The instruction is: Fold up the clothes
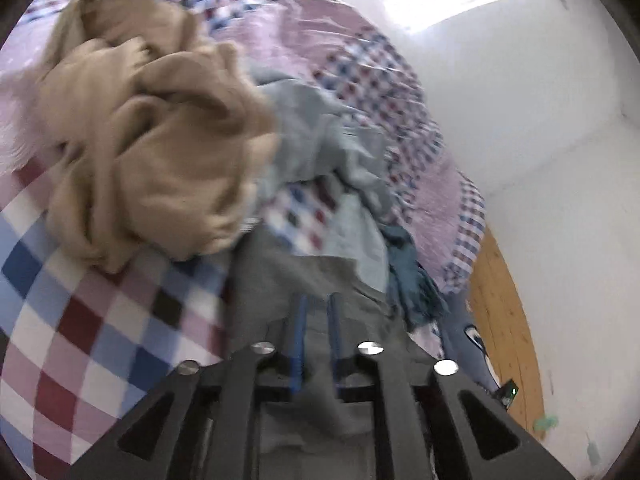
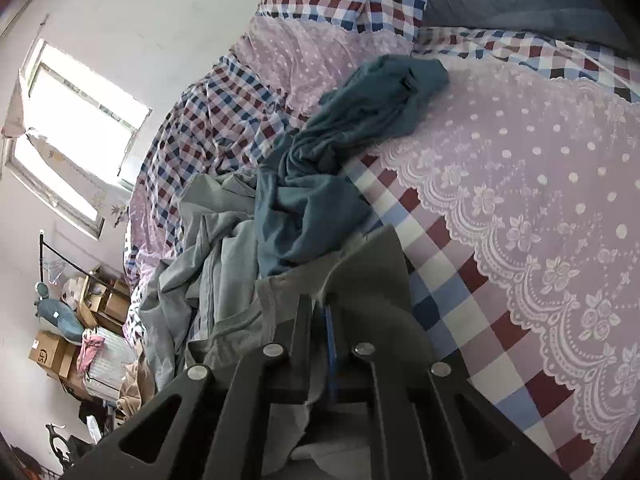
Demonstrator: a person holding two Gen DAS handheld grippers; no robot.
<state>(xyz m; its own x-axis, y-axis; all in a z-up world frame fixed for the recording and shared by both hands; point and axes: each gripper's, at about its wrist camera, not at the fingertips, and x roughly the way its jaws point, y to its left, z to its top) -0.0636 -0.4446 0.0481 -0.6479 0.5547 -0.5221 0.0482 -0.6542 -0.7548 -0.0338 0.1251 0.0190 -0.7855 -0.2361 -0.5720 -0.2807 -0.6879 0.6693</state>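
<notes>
A grey garment (image 1: 288, 280) lies on the bed right in front of my left gripper (image 1: 317, 300). Its blue pads stand apart with grey cloth in the gap, and they do not press on it. My right gripper (image 2: 318, 306) is shut on an edge of the same grey garment (image 2: 372, 280), which drapes over its fingers. A crumpled beige garment (image 1: 160, 140) lies beyond, to the left. A pale grey-blue garment (image 1: 328, 140) (image 2: 208, 248) and a teal garment (image 1: 408, 272) (image 2: 340, 160) lie heaped behind the grey one.
The bed has a checked cover (image 1: 100, 320) with a lilac lace panel (image 2: 540, 200). A blue pillow (image 2: 520, 0) lies at its head. Beside the bed are wooden floor (image 1: 500, 300) and a white wall. Cardboard boxes (image 2: 52, 352) stand under a window (image 2: 80, 120).
</notes>
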